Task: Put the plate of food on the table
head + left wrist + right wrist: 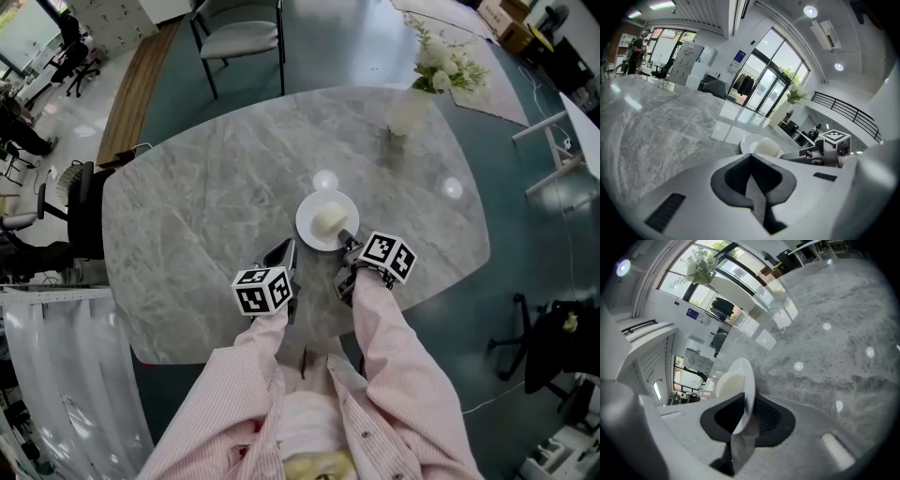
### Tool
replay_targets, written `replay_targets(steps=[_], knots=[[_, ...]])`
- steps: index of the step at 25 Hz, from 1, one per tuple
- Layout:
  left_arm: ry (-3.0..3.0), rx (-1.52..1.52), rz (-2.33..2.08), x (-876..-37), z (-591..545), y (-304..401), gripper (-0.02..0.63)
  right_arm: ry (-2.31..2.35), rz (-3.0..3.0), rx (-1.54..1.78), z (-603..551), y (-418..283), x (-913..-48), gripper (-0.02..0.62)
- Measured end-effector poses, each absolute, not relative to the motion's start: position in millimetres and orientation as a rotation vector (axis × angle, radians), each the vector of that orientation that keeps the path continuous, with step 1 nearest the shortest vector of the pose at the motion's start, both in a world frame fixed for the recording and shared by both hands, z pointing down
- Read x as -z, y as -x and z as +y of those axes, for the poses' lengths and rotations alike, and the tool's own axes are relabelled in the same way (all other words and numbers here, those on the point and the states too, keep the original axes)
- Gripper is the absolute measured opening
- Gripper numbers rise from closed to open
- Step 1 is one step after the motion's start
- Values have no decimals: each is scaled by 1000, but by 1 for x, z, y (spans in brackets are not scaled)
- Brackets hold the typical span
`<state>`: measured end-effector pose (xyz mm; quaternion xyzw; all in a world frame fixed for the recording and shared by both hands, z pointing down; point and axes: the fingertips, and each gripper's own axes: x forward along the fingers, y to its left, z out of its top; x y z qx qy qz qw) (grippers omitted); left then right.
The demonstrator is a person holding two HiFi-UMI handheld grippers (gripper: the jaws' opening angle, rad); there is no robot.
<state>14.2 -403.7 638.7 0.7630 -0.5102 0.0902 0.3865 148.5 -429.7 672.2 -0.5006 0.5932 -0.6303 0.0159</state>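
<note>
Pink sleeves reach forward from the bottom of the head view to the near edge of the grey marble worktop. The right hand-held gripper is clamped on the near rim of the white plate; its own view shows the rim pinched between the two dark pads. A pale lump of food sits in the middle of the plate. The plate lies on or just above the worktop, near the person's side and well apart from the vase of flowers at the far end. Whether its base is fully down cannot be told. The left hand-held gripper hangs just beside the plate, jaws pressed together on nothing. The step in hand looks like the set-down. To do it well, the plate should be kept level so the food does not slide, and the base should be flat on the stone before the jaws part. The right jaws should then open gently and draw straight back along the rim, so that they do not drag or tip the plate. The left hand-held gripper is best kept out of the way.
</note>
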Motion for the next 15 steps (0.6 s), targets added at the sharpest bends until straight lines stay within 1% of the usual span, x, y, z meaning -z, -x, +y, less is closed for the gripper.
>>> replay_targets(steps=[3, 6, 15], knots=[[-1943, -229, -1299, -638, -402, -15, -2, 1649, 1930, 1927, -428, -149, -673, 63], [-1941, -228, -1301, -637, -402, -14, -2, 1707, 1995, 1895, -429, -147, -671, 119], [-1941, -230, -1306, -636, -401, -12, -2, 1833, 2116, 1825, -425, -149, -670, 176]])
